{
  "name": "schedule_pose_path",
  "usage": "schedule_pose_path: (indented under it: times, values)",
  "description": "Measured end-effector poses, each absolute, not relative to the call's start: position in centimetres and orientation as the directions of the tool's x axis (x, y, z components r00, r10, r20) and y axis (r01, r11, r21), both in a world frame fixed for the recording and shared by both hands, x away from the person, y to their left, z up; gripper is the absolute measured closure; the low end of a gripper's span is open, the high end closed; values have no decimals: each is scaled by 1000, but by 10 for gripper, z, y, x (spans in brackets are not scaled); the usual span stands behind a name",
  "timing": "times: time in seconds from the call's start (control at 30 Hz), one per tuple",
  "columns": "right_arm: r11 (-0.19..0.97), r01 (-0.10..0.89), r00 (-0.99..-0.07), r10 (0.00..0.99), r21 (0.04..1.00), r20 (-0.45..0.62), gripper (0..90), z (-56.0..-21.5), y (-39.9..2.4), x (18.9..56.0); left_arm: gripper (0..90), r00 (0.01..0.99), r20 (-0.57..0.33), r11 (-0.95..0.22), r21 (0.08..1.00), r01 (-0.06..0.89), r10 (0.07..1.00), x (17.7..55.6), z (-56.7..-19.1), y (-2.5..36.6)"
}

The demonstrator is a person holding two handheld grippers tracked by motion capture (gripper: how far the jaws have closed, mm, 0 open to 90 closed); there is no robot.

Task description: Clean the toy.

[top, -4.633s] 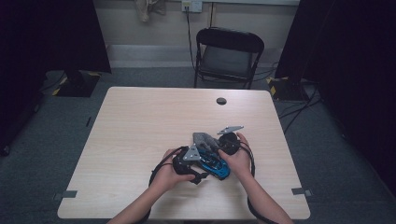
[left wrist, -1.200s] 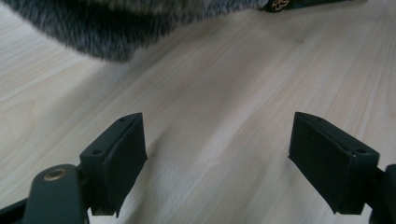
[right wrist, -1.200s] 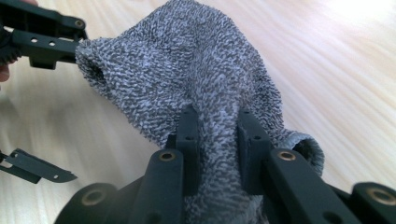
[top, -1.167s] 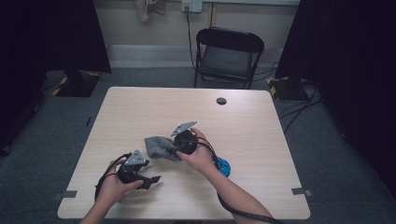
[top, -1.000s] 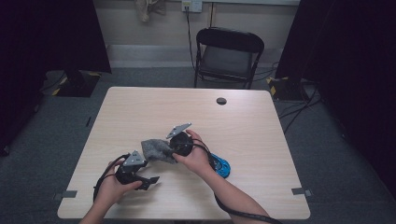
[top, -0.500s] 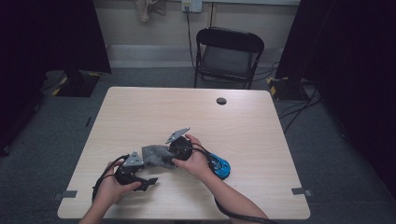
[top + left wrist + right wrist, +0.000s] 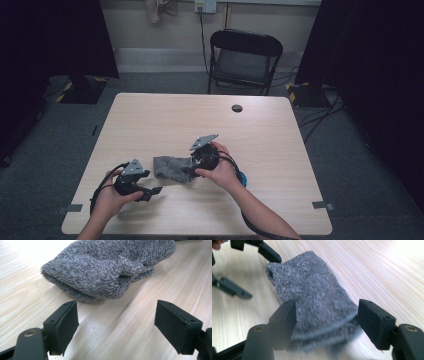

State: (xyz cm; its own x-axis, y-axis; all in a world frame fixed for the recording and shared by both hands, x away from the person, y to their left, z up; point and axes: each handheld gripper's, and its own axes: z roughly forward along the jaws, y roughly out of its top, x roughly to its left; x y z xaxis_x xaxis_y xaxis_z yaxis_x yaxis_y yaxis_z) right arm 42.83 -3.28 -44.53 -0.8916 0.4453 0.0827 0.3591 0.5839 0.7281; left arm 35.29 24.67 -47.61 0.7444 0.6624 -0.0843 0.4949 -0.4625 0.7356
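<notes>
A grey fuzzy sock (image 7: 170,167) lies flat on the wooden table (image 7: 165,120) between my two grippers. My right gripper (image 7: 190,171) is at the sock's right end. Its jaws have just been opening, and in the right gripper view (image 7: 327,315) they stand apart on either side of the sock (image 7: 312,292) without pressing it. My left gripper (image 7: 152,192) sits low at the front left, open, aimed at the sock's other end (image 7: 110,267) with bare table between its pads (image 7: 66,322). Its fingers (image 7: 268,253) show beyond the sock in the right gripper view.
A blue object (image 7: 242,177) lies on the table under the right wrist. A small black disc (image 7: 237,108) sits near the far edge. A black folding chair (image 7: 245,55) stands behind the table. Bare wood lies across the far half.
The right gripper brought the sock left and down toward the left gripper, and the sock now rests on the table. The left gripper has stayed where it was.
</notes>
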Motion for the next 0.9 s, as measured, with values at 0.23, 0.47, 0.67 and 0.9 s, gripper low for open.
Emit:
schedule_pose_path:
  times: [0.23, 0.47, 0.67, 0.9]
  values:
    - [593, 355, -881, 471, 723, 47, 233, -440, -68, 427, 181, 736, -88, -438, 754, 490, 671, 354, -470, 251]
    - [606, 383, -868, 495, 698, 46, 203, -448, -93, 425, 181, 740, -88, -445, 749, 490, 667, 356, -471, 249]
    - [606, 398, -859, 509, 688, 49, 189, -460, -109, 422, 181, 741, -87, -447, 749, 489, 665, 357, -472, 248]
    - [602, 408, -851, 523, 686, 47, 188, -472, -122, 419, 181, 737, -101, -436, 750, 498, 668, 357, -472, 247]
